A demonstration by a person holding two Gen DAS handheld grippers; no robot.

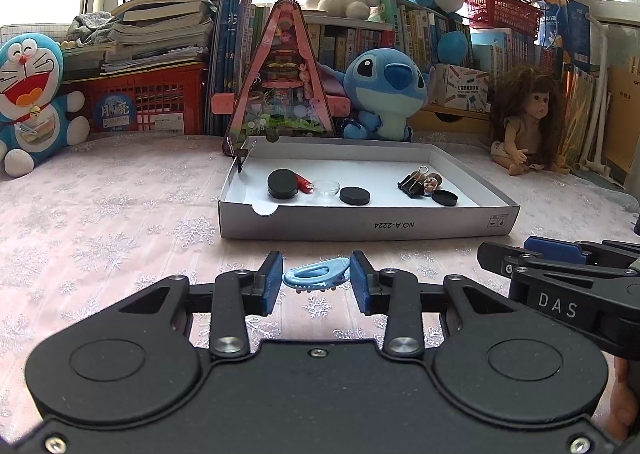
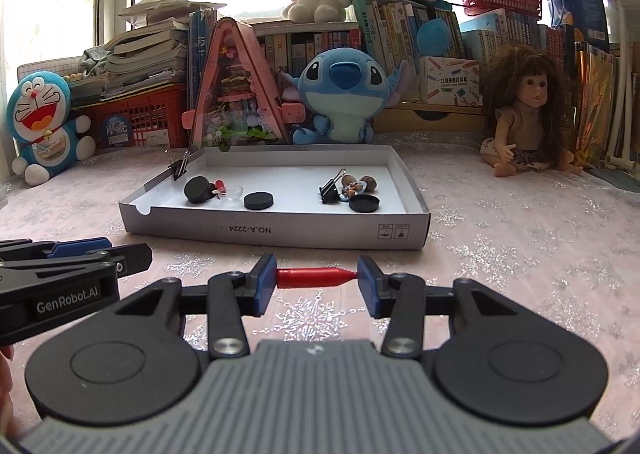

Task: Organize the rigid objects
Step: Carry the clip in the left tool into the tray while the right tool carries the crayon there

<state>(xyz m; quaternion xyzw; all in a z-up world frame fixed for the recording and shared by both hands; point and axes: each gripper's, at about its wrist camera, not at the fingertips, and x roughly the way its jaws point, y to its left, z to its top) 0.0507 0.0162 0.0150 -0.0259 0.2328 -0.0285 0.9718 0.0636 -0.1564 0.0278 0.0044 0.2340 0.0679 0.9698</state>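
Left tool (image 1: 316,281) clamping pale-blue plastic hair clip (image 1: 316,275); right tool (image 2: 317,281) pinching red tapered plastic piece (image 2: 316,277) end-to-end. Both short of white cardboard tray (image 2: 276,228). Risk: endwise grip slipping, piece dropping onto worktop.

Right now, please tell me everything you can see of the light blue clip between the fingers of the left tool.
The light blue clip looks like glossy plastic, oval, with a slot along its top and a row of small teeth beneath. It lies sideways between the blue pads of the left tool, and both pads seem to touch its ends. It is above the snowflake cloth, in front of the tray.
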